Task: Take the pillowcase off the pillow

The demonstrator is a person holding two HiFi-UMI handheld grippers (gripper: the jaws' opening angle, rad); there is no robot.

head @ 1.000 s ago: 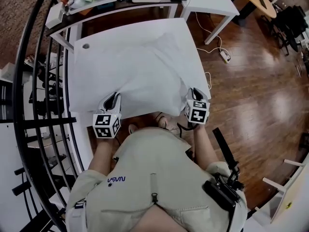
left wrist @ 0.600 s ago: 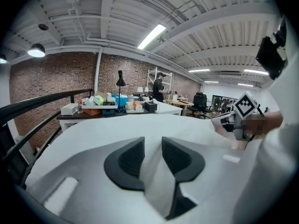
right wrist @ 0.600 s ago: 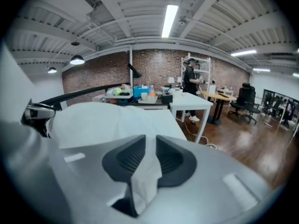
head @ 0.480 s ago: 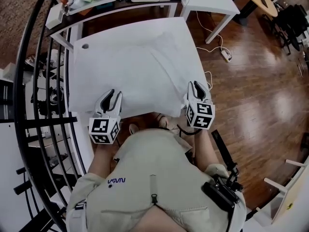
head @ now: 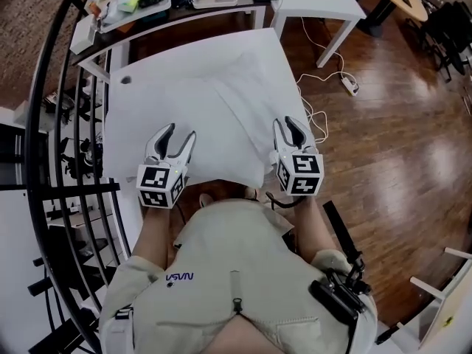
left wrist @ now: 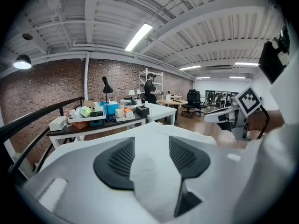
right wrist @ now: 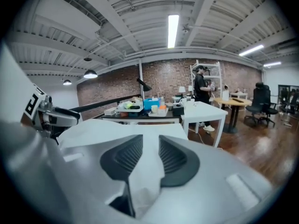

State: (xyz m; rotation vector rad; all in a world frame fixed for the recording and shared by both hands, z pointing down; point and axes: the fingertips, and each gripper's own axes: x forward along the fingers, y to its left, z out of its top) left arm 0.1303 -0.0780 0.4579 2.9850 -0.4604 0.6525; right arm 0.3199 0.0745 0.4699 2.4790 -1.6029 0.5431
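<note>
White cloth pillowcase [head: 214, 116], left hand-held gripper [head: 179, 133] and right hand-held gripper [head: 287, 124] at its near corners, jaws just opened wider, cloth loose between

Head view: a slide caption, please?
Left gripper and right gripper over the near edge of the pillowcase, jaws just opening with its cloth between them.

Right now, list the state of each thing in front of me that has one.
pillowcase, spread on the table, near edge caught between both sets of tongs
left tongs, open; jaws have just been opening, cloth loose between them
right tongs, open with a narrower gap; jaws have just been opening, cloth between them
</note>
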